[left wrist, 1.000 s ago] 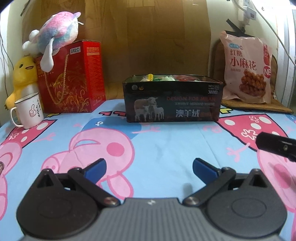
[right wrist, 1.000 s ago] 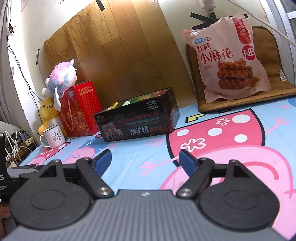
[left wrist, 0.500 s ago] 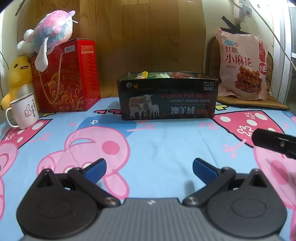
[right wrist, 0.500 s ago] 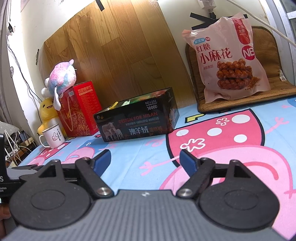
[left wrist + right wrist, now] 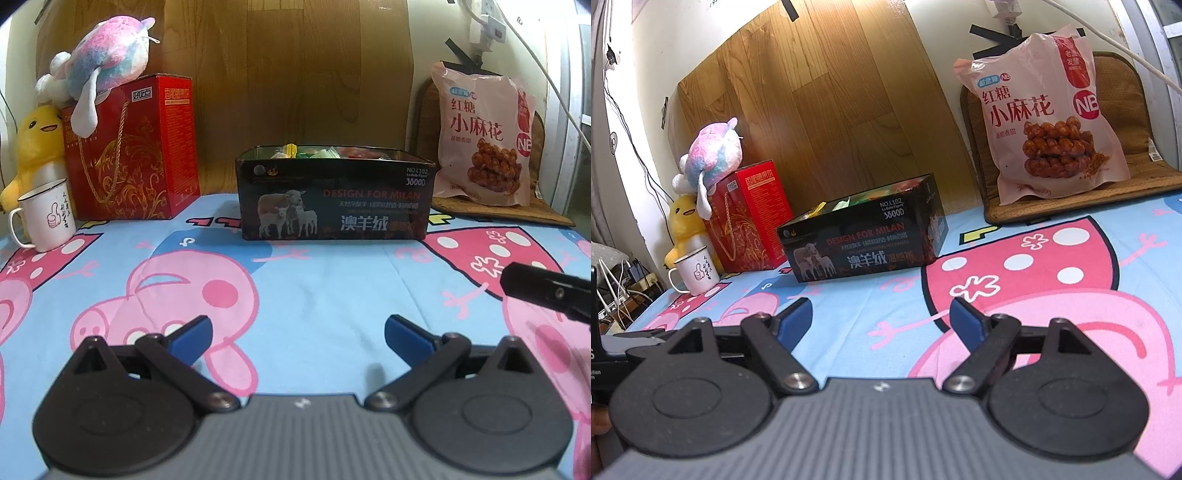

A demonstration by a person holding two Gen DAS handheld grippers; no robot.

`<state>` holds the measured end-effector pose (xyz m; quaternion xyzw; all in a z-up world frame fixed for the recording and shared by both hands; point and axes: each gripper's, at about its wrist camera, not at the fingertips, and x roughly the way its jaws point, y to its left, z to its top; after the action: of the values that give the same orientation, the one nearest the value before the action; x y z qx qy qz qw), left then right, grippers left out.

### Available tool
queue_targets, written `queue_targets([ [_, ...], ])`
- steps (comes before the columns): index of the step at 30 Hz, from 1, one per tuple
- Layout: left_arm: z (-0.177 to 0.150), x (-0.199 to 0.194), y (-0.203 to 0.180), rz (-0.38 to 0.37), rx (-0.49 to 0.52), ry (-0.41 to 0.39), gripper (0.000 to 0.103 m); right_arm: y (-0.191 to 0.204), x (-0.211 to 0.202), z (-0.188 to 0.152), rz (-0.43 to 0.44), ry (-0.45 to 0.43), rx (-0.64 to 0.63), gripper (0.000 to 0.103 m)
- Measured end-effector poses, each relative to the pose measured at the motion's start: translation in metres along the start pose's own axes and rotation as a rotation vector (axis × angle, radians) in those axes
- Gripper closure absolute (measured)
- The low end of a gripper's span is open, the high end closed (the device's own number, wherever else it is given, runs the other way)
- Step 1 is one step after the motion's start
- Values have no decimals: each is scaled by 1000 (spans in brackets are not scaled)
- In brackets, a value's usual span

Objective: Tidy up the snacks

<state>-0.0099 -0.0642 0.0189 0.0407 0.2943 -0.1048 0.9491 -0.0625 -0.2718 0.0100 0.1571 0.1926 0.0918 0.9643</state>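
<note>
Along back edge: dark box (image 5: 334,197) already holds snacks; pink snack bag (image 5: 484,136) leans outside, unsorted.
Left gripper (image 5: 297,334): jaws open, empty.
Right gripper (image 5: 881,323): jaws open, empty, ready.

Black box (image 5: 334,201); pink snack bag (image 5: 484,134); blue-pink cartoon cloth (image 5: 314,288).

The snack bag (image 5: 1049,122) is glossy plastic film, and the dark box (image 5: 334,197) looks like shiny printed card. Behind them stands a smooth wood-grain board (image 5: 295,74); the cartoon cloth (image 5: 314,288) lies matt.
</note>
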Motion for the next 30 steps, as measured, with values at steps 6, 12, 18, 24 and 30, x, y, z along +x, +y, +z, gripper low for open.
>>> queue_targets([
  [6,0,-1,0,-10,3,-9,0,-1,0,0,1,1,0,19],
  [12,0,-2,1,-7,-6,-12,0,-1,0,0,0,0,1,18],
  [18,0,-2,-1,12,4,-10,0,-1,0,0,-1,-1,3,17],
  [24,-1,-5,-10,37,70,-25,0,-1,0,0,-1,-1,4,16],
  [30,-1,-4,-10,38,69,-13,0,-2,0,0,0,-1,4,16],
])
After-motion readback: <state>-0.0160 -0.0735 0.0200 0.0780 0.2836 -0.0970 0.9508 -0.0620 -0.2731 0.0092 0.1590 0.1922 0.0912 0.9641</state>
